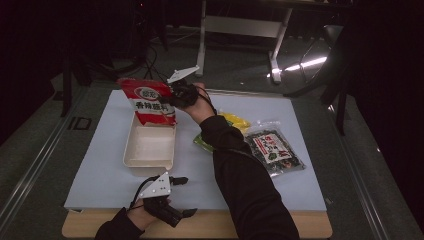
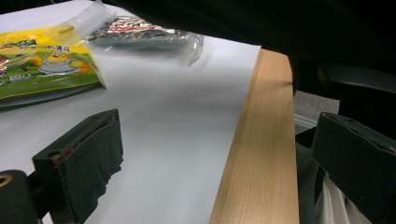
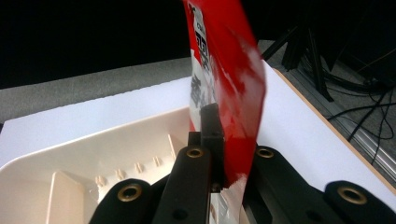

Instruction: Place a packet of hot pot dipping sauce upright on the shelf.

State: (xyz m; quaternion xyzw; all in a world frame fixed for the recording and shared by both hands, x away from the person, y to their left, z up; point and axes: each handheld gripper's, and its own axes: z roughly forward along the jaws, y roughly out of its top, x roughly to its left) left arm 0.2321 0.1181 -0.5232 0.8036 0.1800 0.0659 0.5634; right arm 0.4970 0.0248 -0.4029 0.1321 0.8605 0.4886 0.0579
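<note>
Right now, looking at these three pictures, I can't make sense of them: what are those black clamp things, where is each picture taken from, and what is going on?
A person sits at a table with a hand-held two-jaw clamp in each hand. The wide picture comes from a camera above; the other two come from cameras riding on the clamps. The right gripper is shut on a red snack bag, holding it over the far end of a cream tray; its own view shows the jaws pinching the bag's edge. The left gripper is open near the table's front edge. A yellow-green packet and a clear bag with dark contents lie on the white mat.
</note>
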